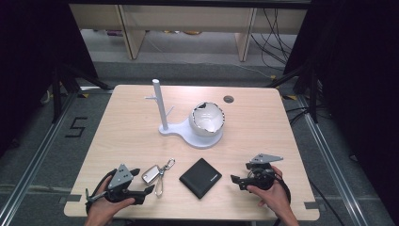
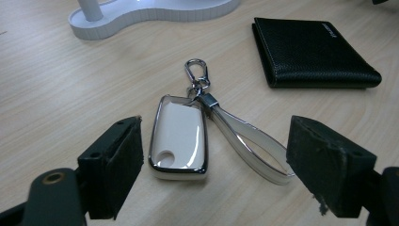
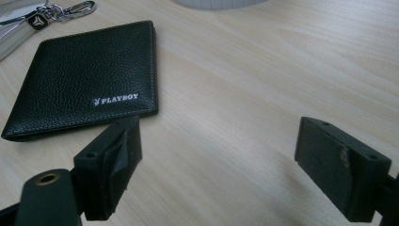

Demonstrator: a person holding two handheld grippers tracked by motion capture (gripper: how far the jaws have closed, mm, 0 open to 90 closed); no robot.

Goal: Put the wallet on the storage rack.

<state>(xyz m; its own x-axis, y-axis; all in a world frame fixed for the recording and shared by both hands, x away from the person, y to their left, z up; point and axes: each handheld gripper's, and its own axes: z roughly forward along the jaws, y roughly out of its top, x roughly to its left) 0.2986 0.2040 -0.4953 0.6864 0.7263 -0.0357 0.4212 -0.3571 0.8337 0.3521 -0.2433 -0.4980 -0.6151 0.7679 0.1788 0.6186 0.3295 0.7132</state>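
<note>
Both grippers gape empty: left gripper [image 2: 214, 165] straddles the key fob [image 2: 179, 139], whose long axis runs straight ahead between its jaws, while right gripper [image 3: 216, 165] sits beside the wallet [image 3: 84, 77]

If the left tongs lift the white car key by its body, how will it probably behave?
The car key has a glossy shell with a chrome rim, so it may slip between the pads. Its strap loop and metal clip look loose and would probably dangle and swing.

left gripper [image 1: 149, 189]: black, grey plate | right gripper [image 1: 234, 179]: black, grey plate, pads seemingly frayed
</note>
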